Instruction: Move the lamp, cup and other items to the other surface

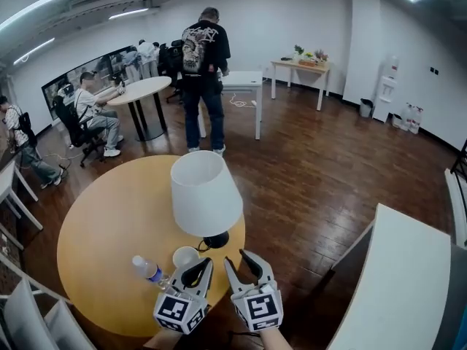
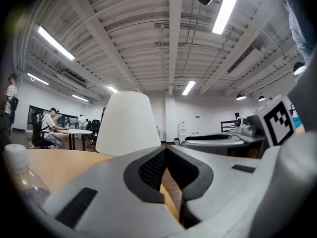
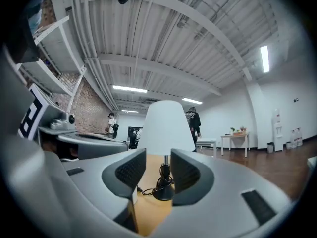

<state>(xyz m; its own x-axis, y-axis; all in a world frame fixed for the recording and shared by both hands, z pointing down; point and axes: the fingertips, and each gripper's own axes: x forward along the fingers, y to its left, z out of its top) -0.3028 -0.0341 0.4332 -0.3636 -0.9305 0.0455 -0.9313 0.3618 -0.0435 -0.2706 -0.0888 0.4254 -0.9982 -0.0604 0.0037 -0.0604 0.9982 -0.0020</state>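
A lamp with a white shade (image 1: 206, 193) and a black base (image 1: 216, 240) stands near the front edge of the round yellow table (image 1: 109, 224). A white cup (image 1: 184, 256) and a clear water bottle (image 1: 149, 270) lie just left of the base. My left gripper (image 1: 199, 267) hovers beside the cup, its jaws shut with nothing between them (image 2: 166, 151); the shade (image 2: 128, 124) rises ahead of it. My right gripper (image 1: 238, 257) is open just in front of the lamp base. Its view shows the lamp stem and coiled cord (image 3: 163, 180) beyond the gap (image 3: 157, 165).
A white table (image 1: 405, 283) stands at the right across a strip of dark wood floor. A person (image 1: 204, 71) stands beyond the yellow table. Other people sit at the far left by another round table (image 1: 139, 90). White furniture (image 1: 29, 316) is at the bottom left.
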